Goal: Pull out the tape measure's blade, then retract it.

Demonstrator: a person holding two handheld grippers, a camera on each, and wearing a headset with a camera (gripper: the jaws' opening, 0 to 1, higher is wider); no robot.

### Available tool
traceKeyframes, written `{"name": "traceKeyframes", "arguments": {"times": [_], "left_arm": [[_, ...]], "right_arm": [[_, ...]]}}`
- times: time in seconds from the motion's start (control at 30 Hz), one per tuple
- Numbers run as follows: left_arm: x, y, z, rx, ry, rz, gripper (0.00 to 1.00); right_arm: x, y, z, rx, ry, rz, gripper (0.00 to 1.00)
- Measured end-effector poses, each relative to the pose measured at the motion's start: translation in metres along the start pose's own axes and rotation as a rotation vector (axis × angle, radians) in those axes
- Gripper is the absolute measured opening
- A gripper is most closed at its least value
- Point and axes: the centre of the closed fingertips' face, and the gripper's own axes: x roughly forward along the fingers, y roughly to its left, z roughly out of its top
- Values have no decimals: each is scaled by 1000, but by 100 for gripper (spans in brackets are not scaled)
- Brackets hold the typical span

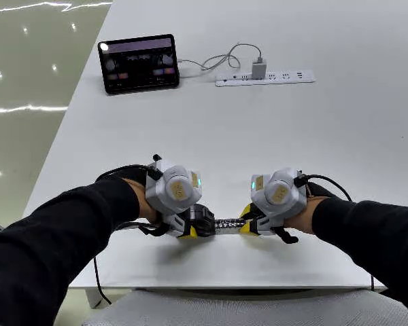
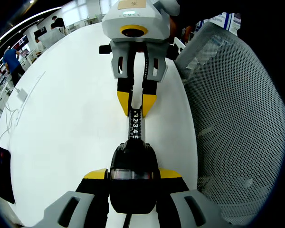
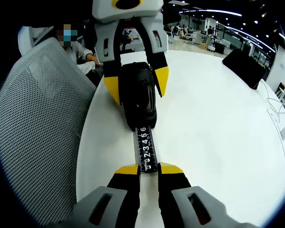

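A black tape measure case (image 1: 202, 221) (image 2: 132, 175) (image 3: 139, 95) lies near the table's front edge, held between the yellow-tipped fingers of my left gripper (image 1: 190, 229) (image 2: 133, 175) (image 3: 136, 85), which is shut on it. A short stretch of its black blade (image 1: 229, 223) (image 2: 135, 126) (image 3: 145, 147), with white numbers up to about 6, runs out to the right. My right gripper (image 1: 248, 225) (image 3: 147, 169) (image 2: 136, 102) is shut on the blade's end. The two grippers face each other, a few centimetres apart.
A tablet (image 1: 139, 63) stands at the far left of the white table (image 1: 258, 136), with a power strip and charger (image 1: 265, 76) to its right. A grey mesh chair (image 2: 237, 123) (image 3: 42, 123) sits by the table's front edge.
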Motion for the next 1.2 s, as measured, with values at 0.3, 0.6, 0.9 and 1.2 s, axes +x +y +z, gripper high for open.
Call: {"name": "traceKeyframes", "arguments": {"times": [0.3,0.6,0.9,1.2], "left_arm": [[1,0,1,4,-3,-3,34],[1,-1,2,-4,-12,-7,34],[1,-1,2,0,-13,-11,34],[2,-1,3,-6,-15,-9,34]], "right_arm": [[-2,1,-3,1,2,-3,9],[-5,1,-5,16,-10,-12,8],[-7,2,-8,14,-11,-13,8],[-10,2,-11,6,-7,-15,8]]}}
